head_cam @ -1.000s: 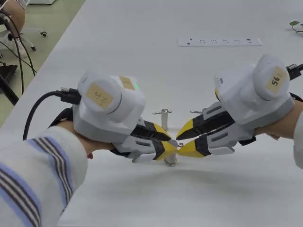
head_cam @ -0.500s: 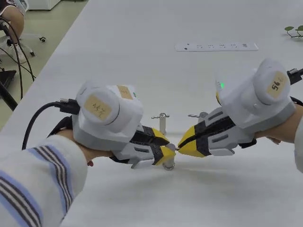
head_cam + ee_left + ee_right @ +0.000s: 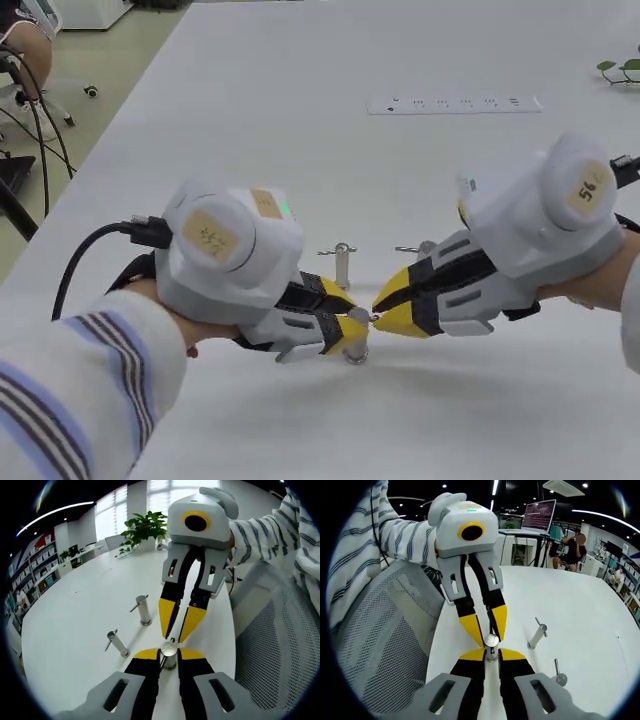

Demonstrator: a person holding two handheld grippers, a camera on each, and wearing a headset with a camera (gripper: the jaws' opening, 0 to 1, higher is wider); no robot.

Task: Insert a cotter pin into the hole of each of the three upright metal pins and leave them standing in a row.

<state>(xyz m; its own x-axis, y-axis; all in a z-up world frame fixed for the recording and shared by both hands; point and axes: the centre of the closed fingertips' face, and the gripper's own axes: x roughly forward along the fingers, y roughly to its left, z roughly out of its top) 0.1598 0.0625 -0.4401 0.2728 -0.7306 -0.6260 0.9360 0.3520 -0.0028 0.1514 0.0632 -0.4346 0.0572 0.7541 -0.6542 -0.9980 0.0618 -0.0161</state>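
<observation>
At lower left of the head view, striped sleeve and black cable. Just right of these, left gripper, fingers clamped on the nearest metal pin, upright on the white worktop a little below frame centre. Behind it, toward frame centre, second metal pin, upright, with a fitted cotter pin crosswise through its top. Right of centre, right gripper, tips almost touching the left gripper's, fingers drawn together on a thin loose cotter pin held at the head of the nearest metal pin; seating in the hole not clear. Partly hidden behind the right gripper, third metal pin, upright, also crossed by a wire near its top. Farther up, right of centre, white power strip flat on the worktop. At the upper right edge, green leaves.
</observation>
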